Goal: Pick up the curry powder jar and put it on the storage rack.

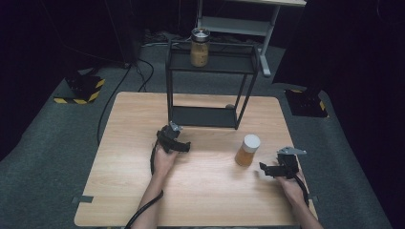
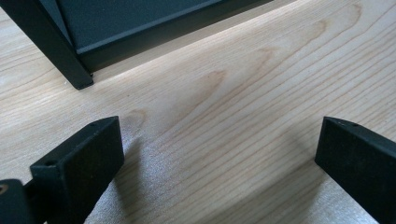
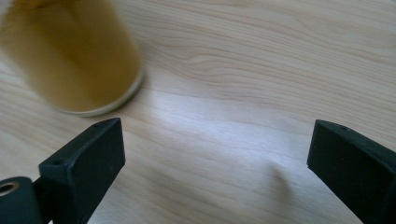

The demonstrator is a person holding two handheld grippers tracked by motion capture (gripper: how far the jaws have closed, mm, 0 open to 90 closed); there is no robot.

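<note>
1 jar [image 1: 199, 46] already on rack [image 1: 210, 64] top, upper centre. Second jar [image 1: 247, 150] on table [image 1: 119, 191], ungrasped. Right gripper [image 1: 268, 170] just beside it, jaws apart; left gripper [image 1: 177, 144] spread, empty.

We look down from above on the table [image 1: 200, 191], facing forward, well back, our left gripper view close over the wood by the black rack [image 2: 140, 23], our right gripper view close by the amber jar [image 3: 70, 56], all three views sharing the tabletop
</note>
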